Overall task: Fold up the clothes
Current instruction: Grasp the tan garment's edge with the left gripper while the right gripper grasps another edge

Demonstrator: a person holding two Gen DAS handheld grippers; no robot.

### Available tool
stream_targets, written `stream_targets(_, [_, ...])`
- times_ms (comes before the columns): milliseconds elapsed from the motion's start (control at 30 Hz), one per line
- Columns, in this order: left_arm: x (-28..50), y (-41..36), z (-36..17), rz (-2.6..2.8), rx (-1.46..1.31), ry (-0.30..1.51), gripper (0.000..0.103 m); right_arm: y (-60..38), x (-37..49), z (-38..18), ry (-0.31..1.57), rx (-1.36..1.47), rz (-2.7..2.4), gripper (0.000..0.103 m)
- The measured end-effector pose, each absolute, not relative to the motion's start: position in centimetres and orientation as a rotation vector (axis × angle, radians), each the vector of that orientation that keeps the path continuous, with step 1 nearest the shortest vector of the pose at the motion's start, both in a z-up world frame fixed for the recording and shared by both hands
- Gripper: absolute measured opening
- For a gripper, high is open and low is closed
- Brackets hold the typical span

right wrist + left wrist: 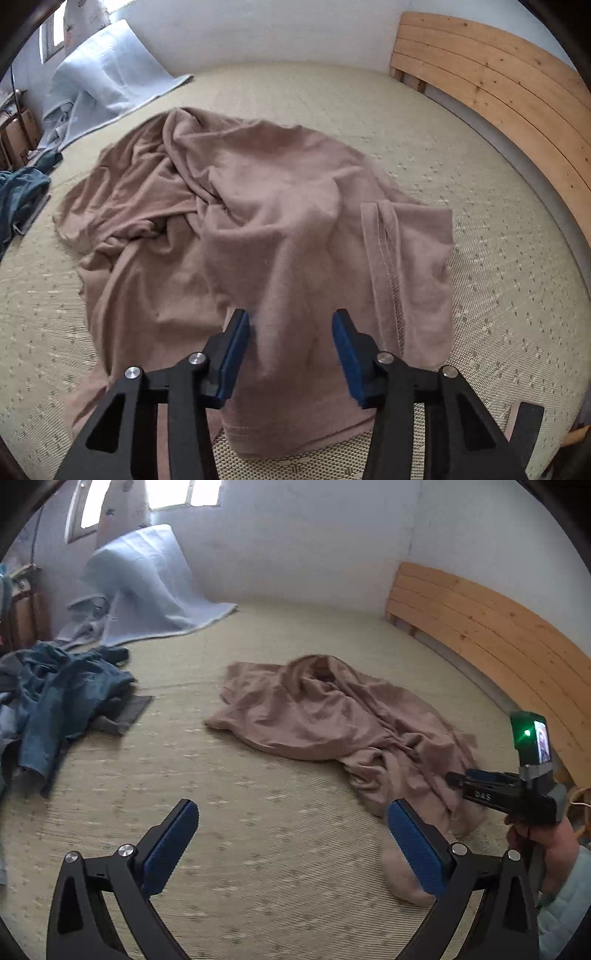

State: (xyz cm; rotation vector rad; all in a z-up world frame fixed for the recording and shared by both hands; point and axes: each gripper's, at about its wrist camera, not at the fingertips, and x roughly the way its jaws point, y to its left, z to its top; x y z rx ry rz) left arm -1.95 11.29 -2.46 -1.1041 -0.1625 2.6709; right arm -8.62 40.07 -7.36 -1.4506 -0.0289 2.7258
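A crumpled light-brown garment (325,716) (266,206) lies spread on the woven bed mat (258,867). My left gripper (291,808) hangs open above bare mat, just left of the garment's near end, with nothing between its blue pads. My right gripper (290,321) points down at the garment's near hem, jaws partly apart with a stretch of cloth between the pads; I see no firm pinch. In the left wrist view the right gripper (452,777) comes in from the right, held by a person's hand (543,842), its tip at the garment's edge.
A heap of blue denim clothes (62,690) (18,192) lies at the left. A pale blue blanket (147,583) is draped at the back left. A wooden headboard (480,627) (498,92) runs along the right side.
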Motion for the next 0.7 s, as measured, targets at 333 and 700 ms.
stream_targets(333, [-1.6, 15.9, -4.7, 2.418, -1.160, -0.216, 0.093, 41.3, -7.5, -6.3, 0.025, -1.441, 2.779, 0.052])
stream_targets(700, [-1.6, 19.7, -8.1, 2.298, -1.285, -0.225, 0.071, 43.3, -5.7, -5.3, 0.047, -1.398, 2.822, 0.053])
